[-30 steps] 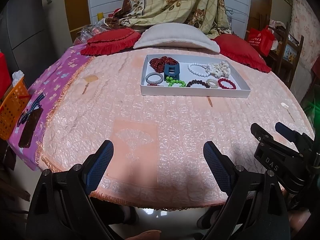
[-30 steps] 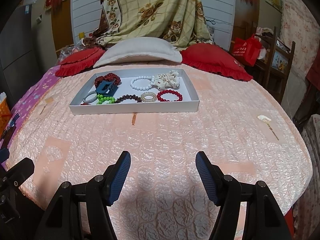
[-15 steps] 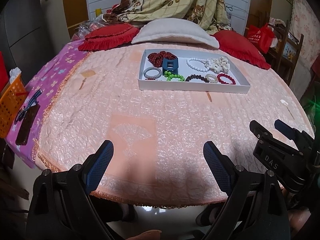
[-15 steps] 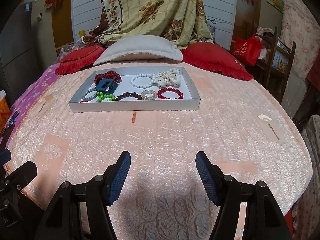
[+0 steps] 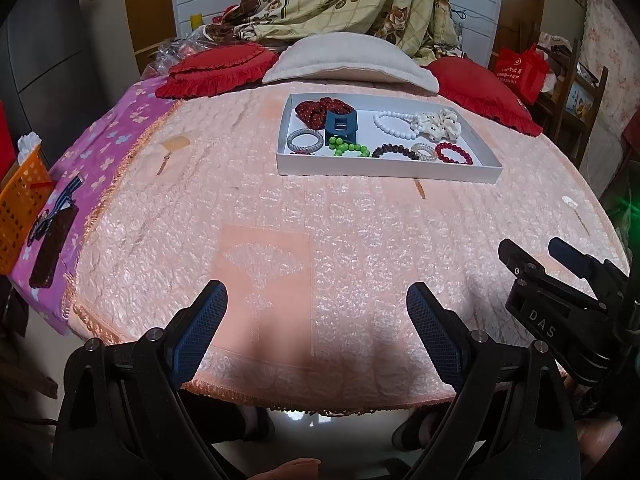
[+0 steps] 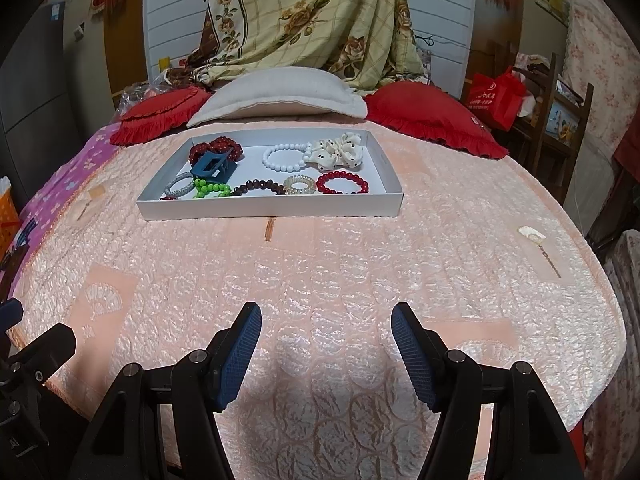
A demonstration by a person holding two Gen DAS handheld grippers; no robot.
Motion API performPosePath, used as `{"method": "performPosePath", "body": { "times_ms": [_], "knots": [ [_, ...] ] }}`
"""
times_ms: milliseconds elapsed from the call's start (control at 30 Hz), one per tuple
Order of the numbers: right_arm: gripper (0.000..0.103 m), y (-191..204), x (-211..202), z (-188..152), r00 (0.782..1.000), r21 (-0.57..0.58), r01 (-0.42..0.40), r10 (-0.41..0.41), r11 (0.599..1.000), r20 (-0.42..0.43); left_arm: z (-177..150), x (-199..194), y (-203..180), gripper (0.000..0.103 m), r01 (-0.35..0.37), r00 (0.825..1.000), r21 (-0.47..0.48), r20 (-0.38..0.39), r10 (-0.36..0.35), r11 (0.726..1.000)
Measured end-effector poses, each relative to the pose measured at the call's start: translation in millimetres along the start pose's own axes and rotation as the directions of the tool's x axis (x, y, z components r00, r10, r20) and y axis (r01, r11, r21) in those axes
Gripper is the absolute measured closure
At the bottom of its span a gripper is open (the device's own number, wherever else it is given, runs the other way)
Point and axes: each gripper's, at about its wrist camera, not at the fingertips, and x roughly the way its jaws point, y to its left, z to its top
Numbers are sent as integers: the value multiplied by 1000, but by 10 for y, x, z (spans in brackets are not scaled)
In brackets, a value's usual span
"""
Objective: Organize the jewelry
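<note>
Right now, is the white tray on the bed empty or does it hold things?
It holds things. The white tray contains several bead bracelets, a blue hair claw and scrunchies.

Bedspread (image 6: 320, 264) glossy quilted cloth; tray (image 6: 272, 208) matt white card; beaded bracelets (image 6: 342, 182) shiny.

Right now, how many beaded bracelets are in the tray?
4: white at the back, then green, dark brown and red along the front. A red bit at the front-left corner may be another.

A peach quilted bed (image 6: 360, 264) fills the room, red cushions (image 6: 432, 120) flanking a white pillow (image 6: 280, 94) (floral blanket (image 6: 312, 20) draped behind); a wooden chair (image 6: 560, 104) stands right.
</note>
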Motion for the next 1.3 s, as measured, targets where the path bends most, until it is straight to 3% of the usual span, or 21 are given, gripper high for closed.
{"method": "performPosePath", "body": {
  "times_ms": [1300],
  "knots": [
    [38, 4, 114, -70, 1000, -11, -8, 7, 1000, -21, -65, 162, 1, 12, -13, 999, 7, -32, 13, 1000]
  ]
}}
